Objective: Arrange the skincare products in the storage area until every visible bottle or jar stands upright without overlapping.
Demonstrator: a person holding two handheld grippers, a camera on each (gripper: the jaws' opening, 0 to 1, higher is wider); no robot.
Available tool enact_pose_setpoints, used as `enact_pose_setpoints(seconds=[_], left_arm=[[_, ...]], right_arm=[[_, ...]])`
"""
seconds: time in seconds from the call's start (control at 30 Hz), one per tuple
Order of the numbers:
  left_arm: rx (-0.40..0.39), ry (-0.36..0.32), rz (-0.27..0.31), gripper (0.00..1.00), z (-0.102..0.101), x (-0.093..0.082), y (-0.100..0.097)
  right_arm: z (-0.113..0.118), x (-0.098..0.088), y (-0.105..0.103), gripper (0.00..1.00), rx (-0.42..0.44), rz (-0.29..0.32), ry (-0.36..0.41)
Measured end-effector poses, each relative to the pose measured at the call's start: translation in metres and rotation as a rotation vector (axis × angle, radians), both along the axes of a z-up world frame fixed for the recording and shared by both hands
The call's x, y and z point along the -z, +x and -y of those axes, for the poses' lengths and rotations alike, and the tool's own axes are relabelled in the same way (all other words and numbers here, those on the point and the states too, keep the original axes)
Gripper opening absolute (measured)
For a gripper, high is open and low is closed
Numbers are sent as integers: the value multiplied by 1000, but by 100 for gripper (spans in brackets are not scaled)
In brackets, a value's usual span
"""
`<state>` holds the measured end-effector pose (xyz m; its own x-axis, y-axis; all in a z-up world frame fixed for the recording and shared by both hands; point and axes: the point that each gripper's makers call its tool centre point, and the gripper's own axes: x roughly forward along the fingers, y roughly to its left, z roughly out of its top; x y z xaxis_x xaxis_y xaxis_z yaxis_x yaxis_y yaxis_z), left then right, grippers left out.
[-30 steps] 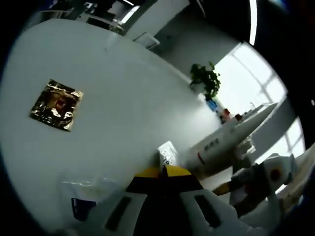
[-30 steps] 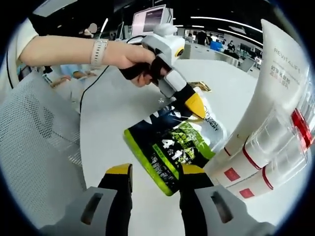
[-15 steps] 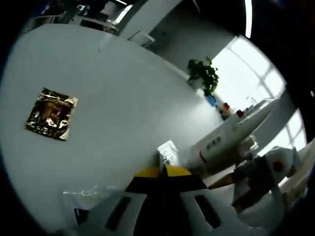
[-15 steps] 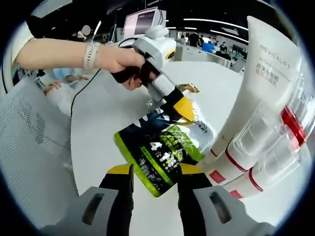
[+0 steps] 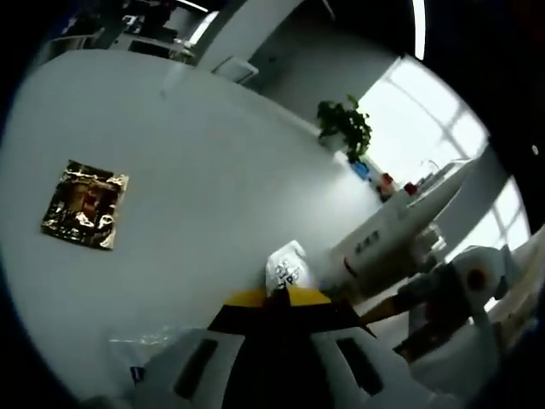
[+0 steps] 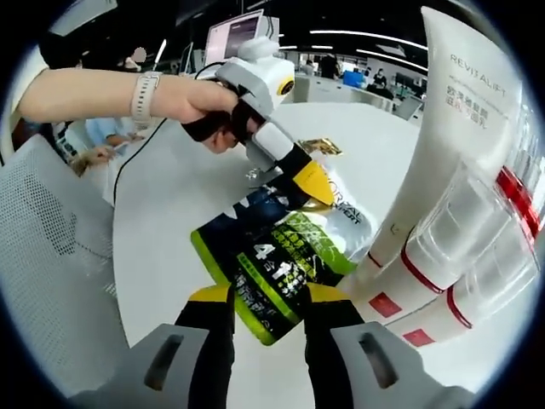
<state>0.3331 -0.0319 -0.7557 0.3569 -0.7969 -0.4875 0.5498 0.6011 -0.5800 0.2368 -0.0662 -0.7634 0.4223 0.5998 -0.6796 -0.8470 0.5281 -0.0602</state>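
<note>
A dark blue and green pouch point(image 6: 277, 260) hangs tilted above the white table point(image 6: 187, 196). My left gripper point(image 6: 313, 183), held by a hand, is shut on the pouch's top edge; in the left gripper view its yellow tips point(image 5: 285, 296) meet on the pouch's white corner point(image 5: 285, 268). The right gripper point(image 6: 270, 298) is open, with the pouch's lower end between its jaws. A white tube point(image 6: 451, 136) rises at the right above clear-packed tubes with red bands point(image 6: 464, 256). The white tube point(image 5: 387, 239) also lies right of my left gripper.
A gold foil sachet point(image 5: 81, 204) lies flat on the table, also seen behind the pouch point(image 6: 319, 146). A mesh chair point(image 6: 51, 273) stands at the left. A clear plastic wrapper point(image 5: 145, 349) sits near my left jaw. A potted plant point(image 5: 345, 128) stands far back.
The pouch's lower end now reaches down between my right jaws; a second ago it ended just ahead of them. The left gripper still clamps the pouch top.
</note>
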Motion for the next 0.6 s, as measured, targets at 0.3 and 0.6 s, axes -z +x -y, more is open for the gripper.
enact_pose_setpoints(seconds=[0.3, 0.6], left_arm=[[32, 78, 162, 14, -6, -18, 10], [86, 172, 315, 18, -21, -43, 18]], right_arm=[[0, 0, 0, 31, 9, -2, -1], [0, 0, 0, 31, 11, -1, 0]])
